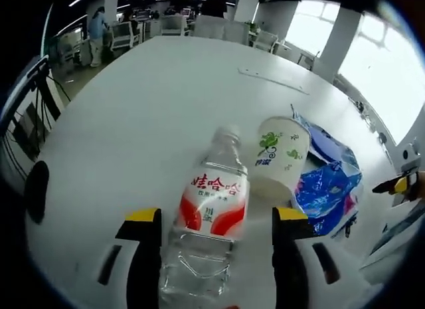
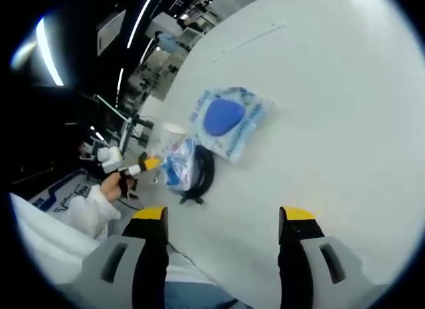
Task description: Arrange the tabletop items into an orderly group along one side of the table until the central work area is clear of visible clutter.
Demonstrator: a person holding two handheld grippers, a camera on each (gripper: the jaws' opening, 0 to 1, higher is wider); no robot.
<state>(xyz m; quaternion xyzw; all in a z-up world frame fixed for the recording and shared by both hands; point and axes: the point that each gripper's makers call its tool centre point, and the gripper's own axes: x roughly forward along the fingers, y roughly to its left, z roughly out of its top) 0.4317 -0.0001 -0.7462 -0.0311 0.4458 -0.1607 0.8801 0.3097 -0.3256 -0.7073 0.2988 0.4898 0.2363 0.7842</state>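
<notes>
Left gripper [image 1: 216,232] stands wide open around a water bottle [image 1: 211,222] lying on the desk [image 1: 133,123], beside a paper cup [image 1: 279,156] and blue bags [image 1: 332,183]; grasp apparently pending. Right gripper [image 2: 222,232] open, empty; next, close and carry the bottle aside.

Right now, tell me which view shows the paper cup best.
The left gripper view: the paper cup lies on its side close ahead, green print clear, beside the water bottle and against the blue plastic bag. In the right gripper view the cup is small and distant, half hidden behind the bag.
</notes>
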